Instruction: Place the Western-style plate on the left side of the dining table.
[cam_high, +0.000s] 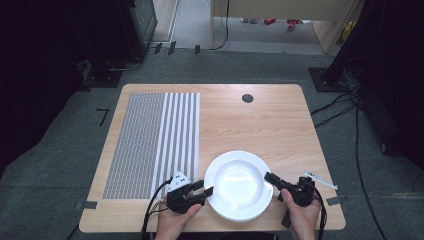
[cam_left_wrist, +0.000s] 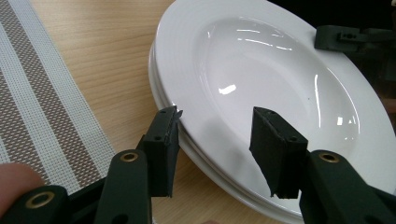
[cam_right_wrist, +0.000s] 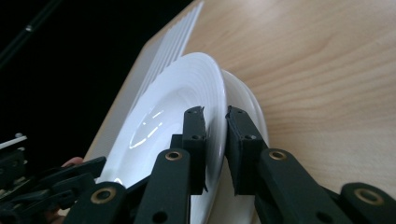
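Plates (cam_high: 239, 184), white, stacked at bench (cam_high: 260, 120) front edge: your right tool (cam_right_wrist: 215, 112) pinches the top rim, probably to lift; left tool (cam_left_wrist: 215, 116) gapes wide beside it.

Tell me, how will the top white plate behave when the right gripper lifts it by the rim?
The top plate looks rigid, glossy, probably slippery. The right gripper pinches one rim, so it may tilt. It likely chips if it knocks the plate beneath.

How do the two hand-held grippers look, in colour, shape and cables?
Both are black. The left hand-held gripper carries a grey three-cornered plate and trails black cables. The right hand-held gripper has blocky jaws joined with brass-coloured rivets. The forearms are bare, with no sleeves.
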